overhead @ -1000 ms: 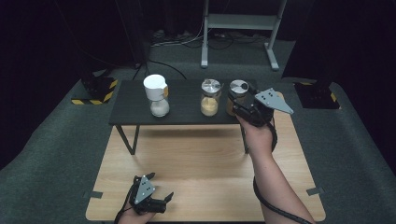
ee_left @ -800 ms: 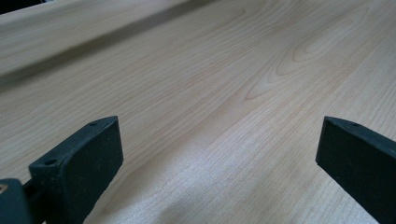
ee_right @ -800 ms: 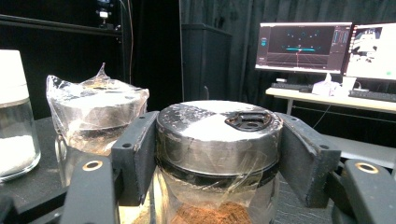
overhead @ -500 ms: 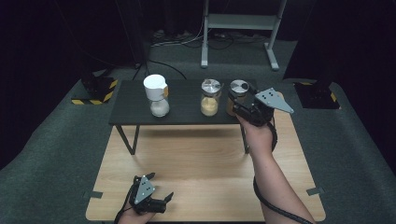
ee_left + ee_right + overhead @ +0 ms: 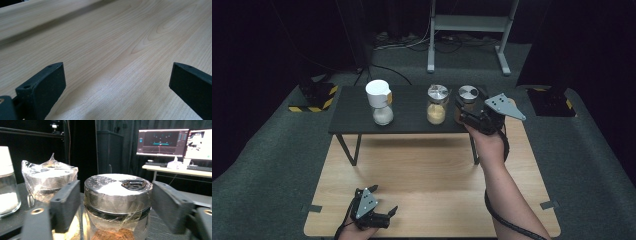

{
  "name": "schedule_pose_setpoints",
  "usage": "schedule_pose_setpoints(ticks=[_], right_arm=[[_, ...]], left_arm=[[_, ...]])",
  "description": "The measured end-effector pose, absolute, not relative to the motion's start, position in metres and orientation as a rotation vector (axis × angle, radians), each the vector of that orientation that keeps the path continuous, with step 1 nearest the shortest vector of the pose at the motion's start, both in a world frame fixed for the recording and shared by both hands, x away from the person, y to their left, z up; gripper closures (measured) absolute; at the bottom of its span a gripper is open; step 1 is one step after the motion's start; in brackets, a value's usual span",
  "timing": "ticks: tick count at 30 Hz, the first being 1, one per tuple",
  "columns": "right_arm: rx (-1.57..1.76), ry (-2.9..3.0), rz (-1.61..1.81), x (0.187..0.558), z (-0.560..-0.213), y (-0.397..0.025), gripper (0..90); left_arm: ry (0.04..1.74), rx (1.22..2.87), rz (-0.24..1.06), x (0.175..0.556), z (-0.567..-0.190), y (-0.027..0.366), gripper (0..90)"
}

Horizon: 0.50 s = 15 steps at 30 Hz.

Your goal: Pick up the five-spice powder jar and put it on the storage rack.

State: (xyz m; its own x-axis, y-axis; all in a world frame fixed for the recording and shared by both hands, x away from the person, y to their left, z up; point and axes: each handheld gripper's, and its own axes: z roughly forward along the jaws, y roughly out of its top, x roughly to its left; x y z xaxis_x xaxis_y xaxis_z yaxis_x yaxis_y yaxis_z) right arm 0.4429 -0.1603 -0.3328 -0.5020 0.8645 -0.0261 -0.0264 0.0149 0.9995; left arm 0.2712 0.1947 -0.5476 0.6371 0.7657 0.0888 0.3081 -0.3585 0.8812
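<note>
The right tool [image 5: 113, 202] stands with its jaws spread on either side of the brown jar [image 5: 117, 202], level with its metal lid and, it seems, not yet pressing. That jar sits at the right end of the dark surface [image 5: 352, 112], near its front edge, with the yellow jar [image 5: 437, 104] just beside it and the white jar [image 5: 380, 102] further left. The left tool [image 5: 382, 216] rests spread and empty on the wooden table [image 5: 427, 170], near its front edge. Judging by this, the reach is done; closing, lifting and placing remain.
</note>
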Motion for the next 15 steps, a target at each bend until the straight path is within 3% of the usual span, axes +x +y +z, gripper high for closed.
schedule_pose_setpoints(ticks=[7, 15], right_arm=[[0.885, 1.581, 1.565, 0.4406, -0.333, -0.1584, 3.4], [0.871, 1.59, 1.574, 0.4338, -0.333, -0.1595, 0.0]], left_arm=[[0.846, 1.939, 0.624, 0.2714, -0.5477, 0.1946, 0.9], [0.844, 1.945, 0.628, 0.2713, -0.5476, 0.1941, 0.9]])
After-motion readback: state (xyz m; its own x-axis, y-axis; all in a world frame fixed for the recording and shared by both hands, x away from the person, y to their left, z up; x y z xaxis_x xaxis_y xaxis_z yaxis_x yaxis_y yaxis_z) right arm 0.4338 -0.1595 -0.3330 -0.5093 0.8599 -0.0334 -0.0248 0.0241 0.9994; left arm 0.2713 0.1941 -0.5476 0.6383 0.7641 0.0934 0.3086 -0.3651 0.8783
